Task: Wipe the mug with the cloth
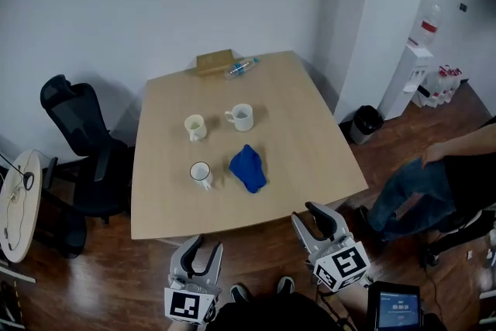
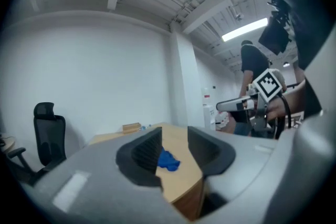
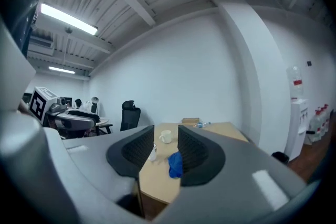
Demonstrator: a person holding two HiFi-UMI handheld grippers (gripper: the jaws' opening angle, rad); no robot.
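1. The crumpled blue cloth (image 1: 248, 168) lies on the pale wooden table (image 1: 310, 151), toward the near edge and slightly right of the middle.
2. Just left of the cloth stands a white ceramic mug with a dark rim (image 1: 201, 174), upright and apart from the cloth.
3. Farther back stand a cream ceramic mug (image 1: 195, 127) on the left and a plain white ceramic mug (image 1: 242, 117) on the right. Both are upright, and they do not touch.
4. At the far edge of the table lies a flat brown box (image 1: 214, 62), with a clear plastic bottle (image 1: 241, 67) on its side just beside it.
5. The left claw (image 1: 203, 250) hangs off the near edge of the table, well apart from the mugs. Its jaws are spread wide with nothing gripped, and in the left gripper view the cloth shows far off through the gap.
6. The right claw (image 1: 316, 219) is also off the near edge, to the right. Its jaws are wide and empty, and the right gripper view frames the cloth and two of the mugs in the distance.
7. A black office chair (image 1: 81, 128) stands left of the table, with a round white side table (image 1: 19, 201) beyond it.
8. At the right are a black bin (image 1: 366, 120), a white water dispenser (image 1: 413, 74) and a seated person's legs (image 1: 411, 190).
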